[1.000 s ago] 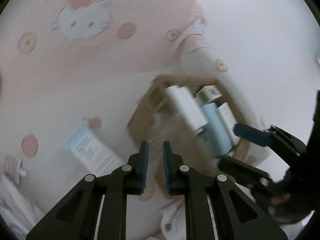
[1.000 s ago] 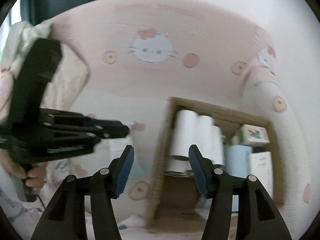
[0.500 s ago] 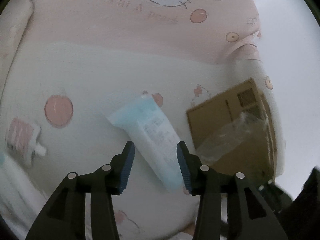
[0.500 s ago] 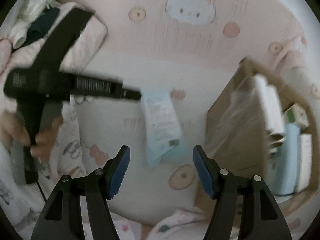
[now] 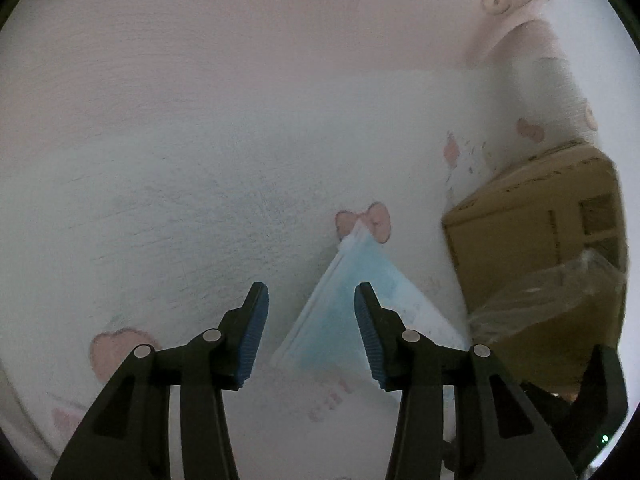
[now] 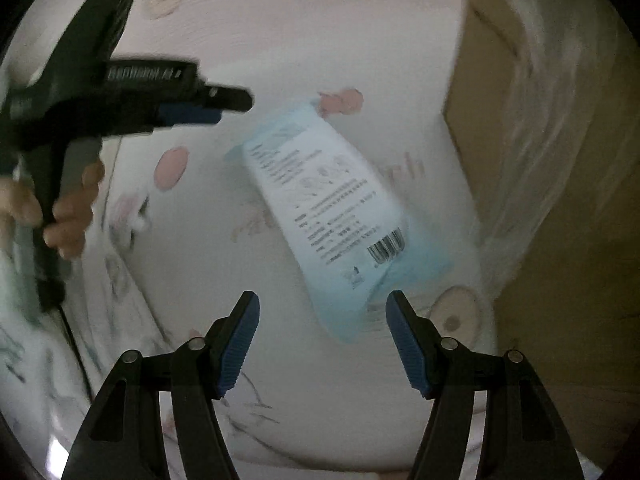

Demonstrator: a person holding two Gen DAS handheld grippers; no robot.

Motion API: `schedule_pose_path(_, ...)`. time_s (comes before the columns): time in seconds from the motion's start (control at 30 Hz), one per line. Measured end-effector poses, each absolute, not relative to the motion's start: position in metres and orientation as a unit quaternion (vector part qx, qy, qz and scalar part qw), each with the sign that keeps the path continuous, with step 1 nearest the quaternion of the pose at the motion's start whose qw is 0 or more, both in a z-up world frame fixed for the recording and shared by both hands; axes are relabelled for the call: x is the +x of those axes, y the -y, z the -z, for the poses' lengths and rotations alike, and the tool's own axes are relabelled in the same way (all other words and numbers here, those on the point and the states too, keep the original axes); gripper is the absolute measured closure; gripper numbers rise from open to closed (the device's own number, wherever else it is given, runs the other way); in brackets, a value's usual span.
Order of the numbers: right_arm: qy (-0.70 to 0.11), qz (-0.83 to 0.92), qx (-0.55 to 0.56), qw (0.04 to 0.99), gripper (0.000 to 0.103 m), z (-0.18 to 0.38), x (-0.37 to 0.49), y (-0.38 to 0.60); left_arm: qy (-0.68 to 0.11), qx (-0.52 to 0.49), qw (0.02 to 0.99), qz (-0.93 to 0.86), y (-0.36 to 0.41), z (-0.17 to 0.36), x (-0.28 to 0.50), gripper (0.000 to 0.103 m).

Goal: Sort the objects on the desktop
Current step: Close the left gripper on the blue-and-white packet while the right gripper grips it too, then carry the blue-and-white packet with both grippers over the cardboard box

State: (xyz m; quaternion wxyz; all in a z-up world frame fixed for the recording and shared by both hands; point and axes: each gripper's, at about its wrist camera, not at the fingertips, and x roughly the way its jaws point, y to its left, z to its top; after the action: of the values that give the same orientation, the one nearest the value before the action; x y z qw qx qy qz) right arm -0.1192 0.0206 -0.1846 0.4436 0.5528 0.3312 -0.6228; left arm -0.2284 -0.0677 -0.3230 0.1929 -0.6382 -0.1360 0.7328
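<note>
Blue packet (image 6: 340,216) lies on pink-printed bedding (image 5: 200,160) (soft).

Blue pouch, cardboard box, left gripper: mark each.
blue pouch (image 6: 332,216), right wrist view, on its printed white label.
cardboard box (image 5: 520,248), left wrist view, on its side wall.
left gripper (image 5: 311,336), left wrist view, midway between its fingers.

A wipes pack (image 6: 336,216) is lying flat on the printed bedsheet (image 6: 280,40). A cardboard box (image 6: 560,200) is sitting just right of it, with a plastic bag (image 6: 532,128) hanging over its side.
</note>
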Motion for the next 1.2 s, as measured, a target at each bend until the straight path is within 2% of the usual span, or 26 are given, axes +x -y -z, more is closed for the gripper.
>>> schedule_pose_path(0.2,-0.283,0.626,0.603,0.406,0.036,0.202,-0.139,-0.011,0.161,-0.648,0.227,-0.709,0.067,0.339,-0.230,0.054)
schedule_pose_path(0.4,-0.285,0.619,0.614,0.398,0.028,0.218,-0.149,-0.002,0.216,-0.642,0.235,-0.698,0.083,0.344,-0.214,0.054)
schedule_pose_path(0.57,-0.299,0.606,0.611,0.412,0.027,0.216,-0.148,-0.002,0.269,-0.633,0.251,-0.682,0.092,0.344,-0.193,0.057)
schedule_pose_path(0.73,-0.309,0.578,0.591,0.470,0.028,0.201,-0.131,0.002,0.173,-0.635,0.228,-0.717,0.080,0.320,-0.168,0.057)
schedule_pose_path(0.87,-0.333,0.580,0.571,0.476,0.027,0.196,-0.122,0.002,0.203,-0.638,0.212,-0.712,0.090,0.318,-0.153,0.057)
schedule_pose_path(1.0,-0.320,0.575,0.577,0.483,0.028,0.190,-0.128,-0.008,0.217,-0.641,0.207,-0.706,0.091,0.316,-0.135,0.057)
schedule_pose_path(1.2,-0.338,0.584,0.537,0.506,0.028,0.156,-0.123,-0.013,0.229,-0.606,0.195,-0.736,0.084,0.273,-0.110,0.057)
